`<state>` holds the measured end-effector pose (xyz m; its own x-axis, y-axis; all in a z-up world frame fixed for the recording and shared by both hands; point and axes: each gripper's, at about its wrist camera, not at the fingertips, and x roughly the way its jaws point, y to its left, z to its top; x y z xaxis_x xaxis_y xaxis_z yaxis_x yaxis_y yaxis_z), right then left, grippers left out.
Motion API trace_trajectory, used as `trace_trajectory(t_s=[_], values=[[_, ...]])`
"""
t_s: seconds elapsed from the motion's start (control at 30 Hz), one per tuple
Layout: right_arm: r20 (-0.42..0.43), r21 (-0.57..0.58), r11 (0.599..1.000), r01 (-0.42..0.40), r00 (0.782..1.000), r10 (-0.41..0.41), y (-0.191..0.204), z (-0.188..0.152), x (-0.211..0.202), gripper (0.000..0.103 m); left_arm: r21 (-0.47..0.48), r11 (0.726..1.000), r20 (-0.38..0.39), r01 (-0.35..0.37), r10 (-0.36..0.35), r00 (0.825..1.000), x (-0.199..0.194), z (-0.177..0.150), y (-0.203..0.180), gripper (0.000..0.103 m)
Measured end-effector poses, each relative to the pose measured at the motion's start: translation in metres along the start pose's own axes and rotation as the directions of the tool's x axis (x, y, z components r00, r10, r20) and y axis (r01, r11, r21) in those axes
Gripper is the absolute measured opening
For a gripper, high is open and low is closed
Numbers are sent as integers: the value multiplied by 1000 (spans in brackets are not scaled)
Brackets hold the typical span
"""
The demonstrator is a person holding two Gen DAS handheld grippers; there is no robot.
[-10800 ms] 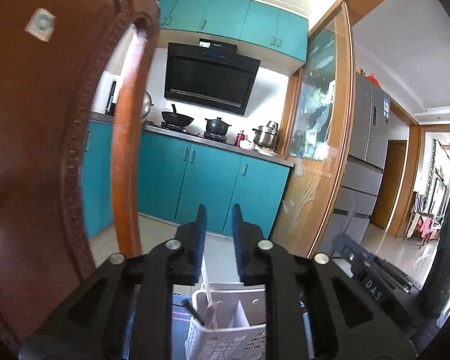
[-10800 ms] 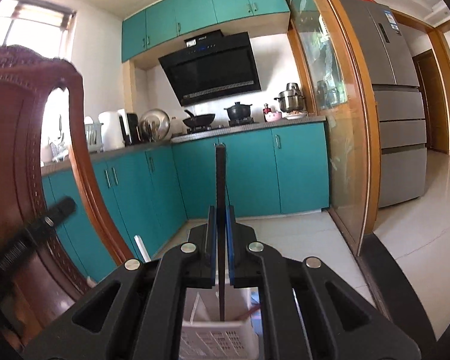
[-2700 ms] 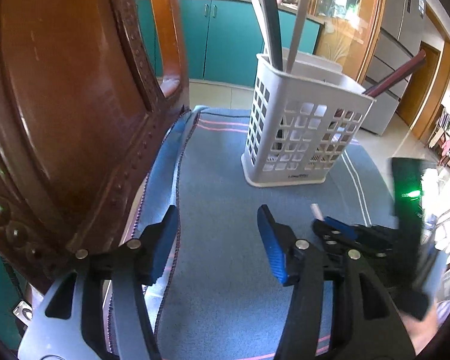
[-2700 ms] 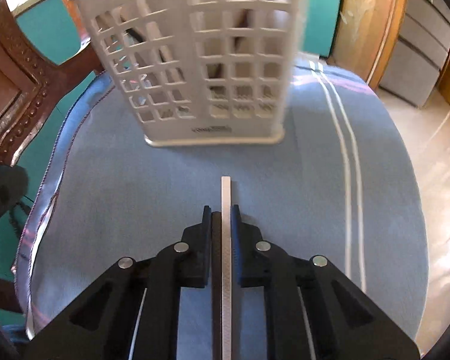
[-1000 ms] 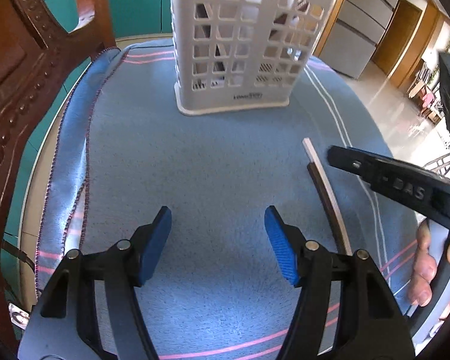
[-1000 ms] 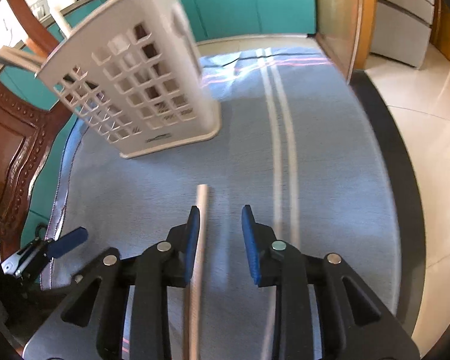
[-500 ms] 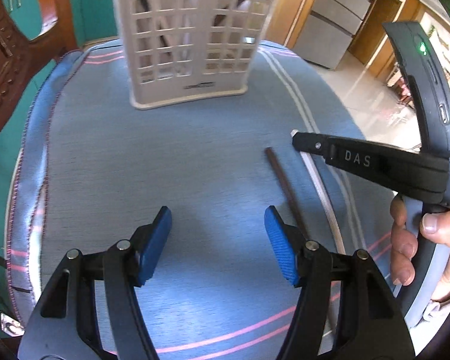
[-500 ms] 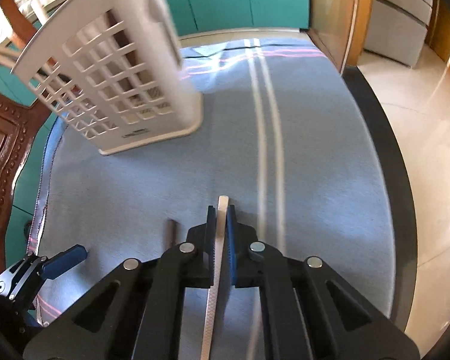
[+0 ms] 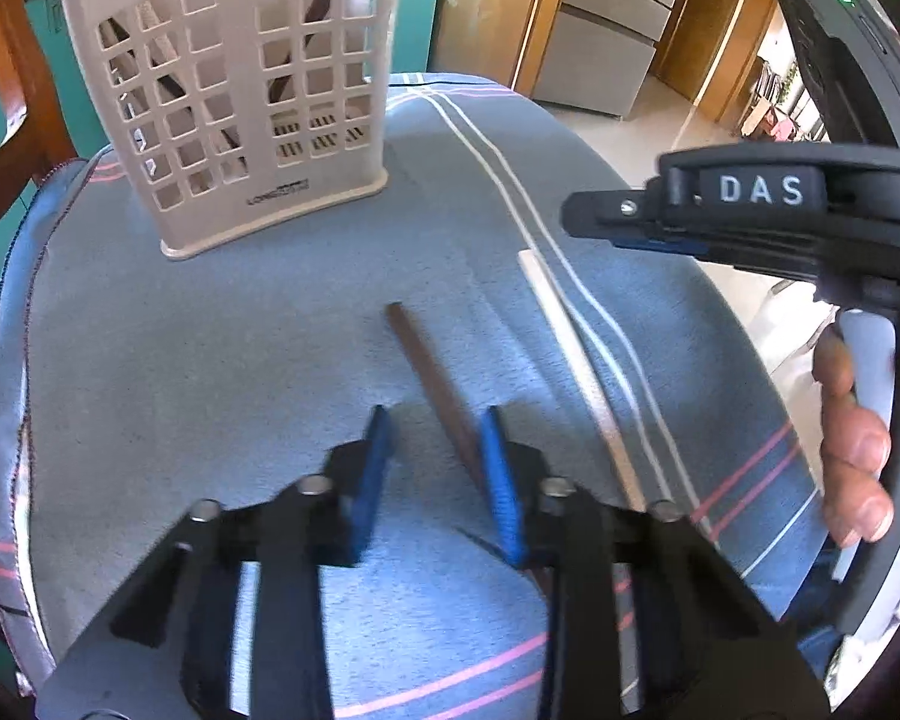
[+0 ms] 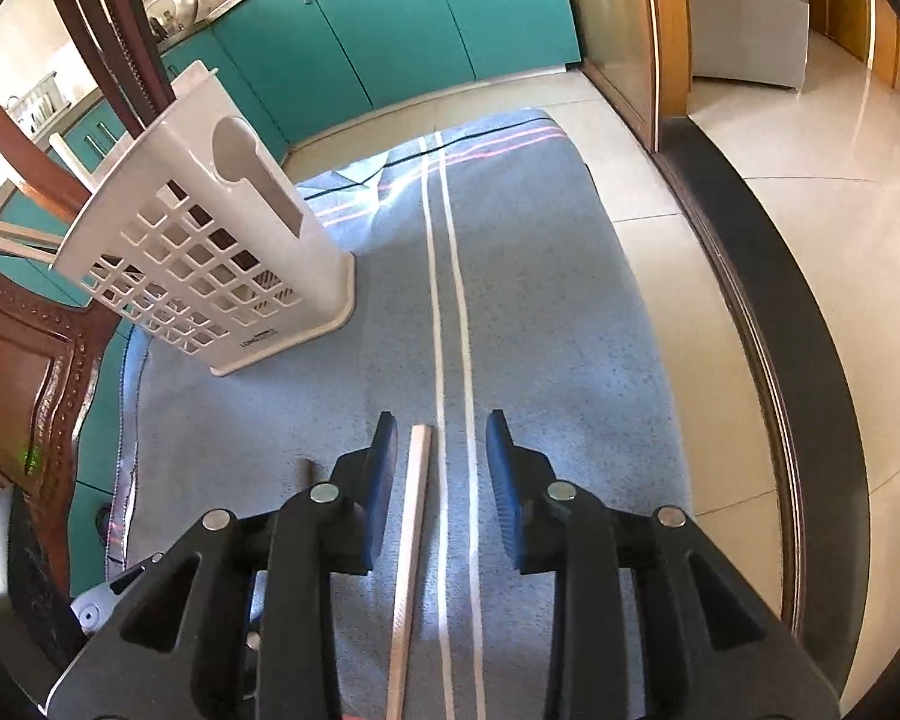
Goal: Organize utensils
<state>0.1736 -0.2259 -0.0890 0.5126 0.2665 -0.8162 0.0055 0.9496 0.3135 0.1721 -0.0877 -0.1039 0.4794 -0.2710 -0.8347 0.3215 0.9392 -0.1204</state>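
A white slotted utensil basket [image 9: 240,96] stands on the blue cloth [image 9: 210,360], with several utensils inside; it also shows in the right wrist view [image 10: 210,252]. A dark brown chopstick [image 9: 432,378] lies on the cloth between the fingers of my left gripper [image 9: 435,420], which is open around it. A white chopstick [image 9: 570,354] lies beside it to the right. In the right wrist view the white chopstick [image 10: 411,528] lies between the fingers of my right gripper [image 10: 444,426], which is open. The brown chopstick's tip [image 10: 307,471] shows just to the left.
A carved wooden chair back [image 10: 24,372] stands at the left of the cloth. The cloth's right edge drops off to a tiled floor [image 10: 810,240]. Teal kitchen cabinets [image 10: 390,30] and a fridge are behind.
My right gripper has opened and let the white chopstick lie on the cloth. My left gripper has moved right over the brown chopstick and narrowed around it.
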Motion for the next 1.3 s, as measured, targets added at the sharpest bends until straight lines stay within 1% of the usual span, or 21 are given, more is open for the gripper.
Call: trace_trajectory(t_s=[0.03,0.1,0.17,0.23,0.33,0.4,0.47,0.57,0.6,0.63,0.73,0.77,0.83,0.9,0.97,1.0,1.03,1.07,1.13,1.23,1.3], values=[[0,-2,1000,5,1000,-5,1,0,-1,34,-2,1000,-2,0,0,1000,-1,-1,6,15],[-2,-8,1000,20,1000,-20,-1,-1,0,36,-9,1000,-10,14,-14,1000,-2,-1,16,13],[-10,-17,999,33,999,-33,1,-3,1,36,1,1000,-13,-12,12,1000,-4,-4,23,9],[-20,-32,999,36,999,-36,5,-5,4,36,6,998,-14,-64,64,998,-5,-7,29,8],[-47,-89,994,66,996,-70,15,-11,10,36,-38,993,-17,-111,111,994,-7,-8,43,8],[-64,-142,986,83,994,-93,24,-17,13,36,-64,982,-18,-176,175,984,-8,-8,53,8],[-80,-216,971,103,989,-123,38,-26,18,36,-94,975,-22,-199,198,980,-8,-7,60,8],[-92,-268,956,121,984,-151,48,-35,25,36,-131,966,-29,-223,221,975,-10,-8,70,8],[-80,-287,949,132,984,-162,51,-36,27,36,-136,964,-31,-227,225,974,-10,-8,73,9],[-76,-299,945,131,984,-161,54,-37,27,33,-139,964,-31,-228,226,974,-11,-9,74,11],[-84,-311,948,69,991,-100,62,-39,30,14,-145,963,-32,-228,226,974,-16,-14,78,14],[-82,-311,950,43,994,-72,65,-40,30,10,-148,962,-32,-228,225,974,-17,-15,79,14],[-69,-309,951,3,997,-25,71,-40,29,8,-156,960,-33,-231,228,973,-18,-16,83,14],[-48,-301,953,-5,999,-9,73,-39,26,8,-176,955,-36,-239,236,971,-24,-20,94,14],[-47,-286,958,14,998,-29,70,-37,27,8,-186,952,-39,-245,242,970,-30,-23,94,22],[-50,-278,960,27,998,-43,67,-36,29,8,-188,950,-40,-248,245,969,-32,-25,98,24],[-51,-278,960,35,997,-51,67,-37,28,9,-188,949,-41,-253,250,967,-32,-25,99,28],[-51,-284,958,42,997,-59,67,-37,28,14,-187,948,-41,-258,254,966,-32,-26,99,29],[-48,-303,951,56,996,-74,69,-40,26,20,-187,946,-42,-264,261,965,-32,-25,99,31],[-50,-348,933,90,992,-114,79,-44,28,20,-177,945,-44,-273,270,962,-30,-23,96,32],[-45,-375,921,107,990,-134,84,-47,30,21,-172,947,-46,-272,268,962,-30,-22,95,35]])
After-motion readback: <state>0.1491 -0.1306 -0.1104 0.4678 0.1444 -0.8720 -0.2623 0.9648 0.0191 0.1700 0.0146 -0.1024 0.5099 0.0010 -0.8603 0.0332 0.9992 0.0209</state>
